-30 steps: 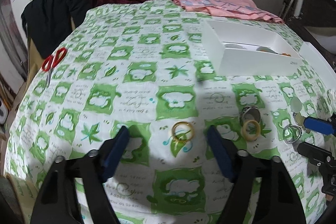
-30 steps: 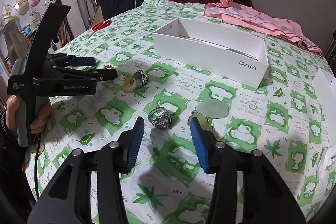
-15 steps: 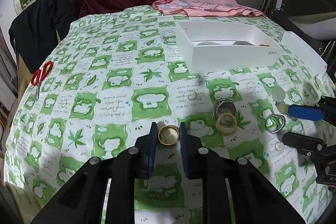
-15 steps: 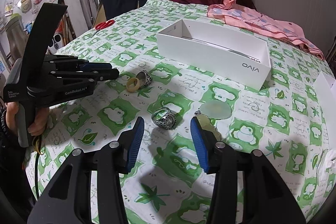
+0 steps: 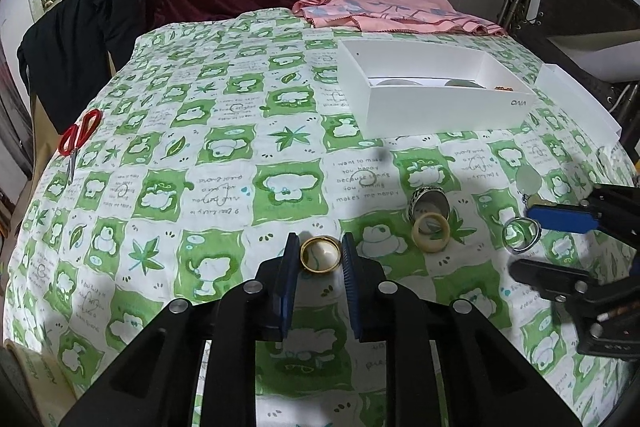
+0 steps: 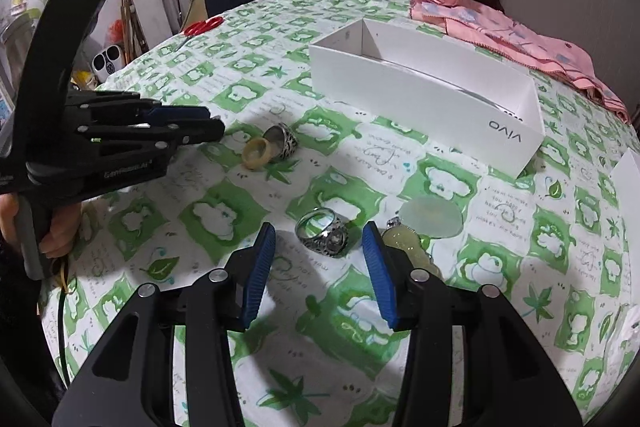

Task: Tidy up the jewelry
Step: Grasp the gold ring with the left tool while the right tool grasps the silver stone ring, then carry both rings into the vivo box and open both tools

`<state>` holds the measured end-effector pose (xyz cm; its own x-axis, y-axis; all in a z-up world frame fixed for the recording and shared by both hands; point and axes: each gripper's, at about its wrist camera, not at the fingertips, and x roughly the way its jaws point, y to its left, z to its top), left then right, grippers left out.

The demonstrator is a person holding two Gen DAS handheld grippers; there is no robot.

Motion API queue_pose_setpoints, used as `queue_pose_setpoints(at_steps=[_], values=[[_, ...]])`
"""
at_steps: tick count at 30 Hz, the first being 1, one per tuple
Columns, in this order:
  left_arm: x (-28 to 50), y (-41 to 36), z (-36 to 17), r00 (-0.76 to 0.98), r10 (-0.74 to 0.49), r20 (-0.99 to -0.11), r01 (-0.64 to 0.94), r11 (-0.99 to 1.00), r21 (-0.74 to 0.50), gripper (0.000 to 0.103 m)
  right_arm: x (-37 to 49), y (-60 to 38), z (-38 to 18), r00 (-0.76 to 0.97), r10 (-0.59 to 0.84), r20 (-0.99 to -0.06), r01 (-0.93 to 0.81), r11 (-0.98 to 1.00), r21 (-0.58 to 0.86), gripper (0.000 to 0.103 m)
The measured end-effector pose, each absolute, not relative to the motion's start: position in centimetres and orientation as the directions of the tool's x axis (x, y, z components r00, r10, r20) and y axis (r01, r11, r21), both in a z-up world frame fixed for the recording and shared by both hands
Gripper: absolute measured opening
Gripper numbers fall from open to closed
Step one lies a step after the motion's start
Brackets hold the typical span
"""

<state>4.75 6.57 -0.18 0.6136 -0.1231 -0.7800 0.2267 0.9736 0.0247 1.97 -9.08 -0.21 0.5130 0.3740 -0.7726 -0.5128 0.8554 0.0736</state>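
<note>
The left tongs point(image 5: 320, 255) pinch the gold ring point(image 5: 320, 254). The right tongs point(image 6: 319, 241), narrowing but spread, should center on the silver ring point(image 6: 322, 237) before squeezing.

The worktop point(image 5: 248, 131), under a green-patterned cloth, carried a white box point(image 5: 436, 107), red scissors point(image 5: 76, 143), pink cloth point(image 5: 384, 13), rings and pendants.

Even indoor light, soft shadows under fingers point(image 6: 260, 267); sharp centre, heavy fisheye warp w/ dark corners.
</note>
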Motion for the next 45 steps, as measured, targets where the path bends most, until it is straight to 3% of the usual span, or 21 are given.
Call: queue_pose_setpoints(at_steps=[2, 13, 17, 24, 35, 45], values=[[4.5, 6.6, -0.2, 0.614, -0.127, -0.779, 0.23, 0.973, 0.022, 0.021, 1.8, -8.9, -0.2, 0.523, 0.358, -0.774, -0.511, 0.858, 0.052, 0.026], [3.9, 6.1, -0.2, 0.623, -0.117, -0.774, 0.244, 0.969, 0.049, 0.026, 1.4, -8.8, -0.2, 0.518, 0.368, -0.772, -0.525, 0.849, 0.053, 0.026], [3.8, 6.0, -0.1, 0.627, -0.123, -0.77, 0.247, 0.968, 0.046, 0.021, 1.4, -8.9, -0.2, 0.521, 0.373, -0.768, -0.524, 0.85, 0.058, 0.026], [3.3, 6.8, 1.3, 0.674, -0.154, -0.723, 0.227, 0.974, 0.004, 0.021, 0.6, -10.1, 0.9, 0.581, 0.393, -0.713, -0.497, 0.865, 0.071, 0.026], [2.9, 6.8, 2.3, 0.698, -0.167, -0.696, 0.233, 0.973, 0.0, 0.021, 0.8, -11.1, 1.4, 0.606, 0.38, -0.699, -0.459, 0.884, 0.082, 0.026], [6.2, 3.2, 8.8, 0.752, -0.228, -0.619, 0.277, 0.961, -0.017, 0.021, 5.4, -16.0, 9.0, 0.716, 0.382, -0.584, -0.329, 0.923, 0.201, 0.026]])
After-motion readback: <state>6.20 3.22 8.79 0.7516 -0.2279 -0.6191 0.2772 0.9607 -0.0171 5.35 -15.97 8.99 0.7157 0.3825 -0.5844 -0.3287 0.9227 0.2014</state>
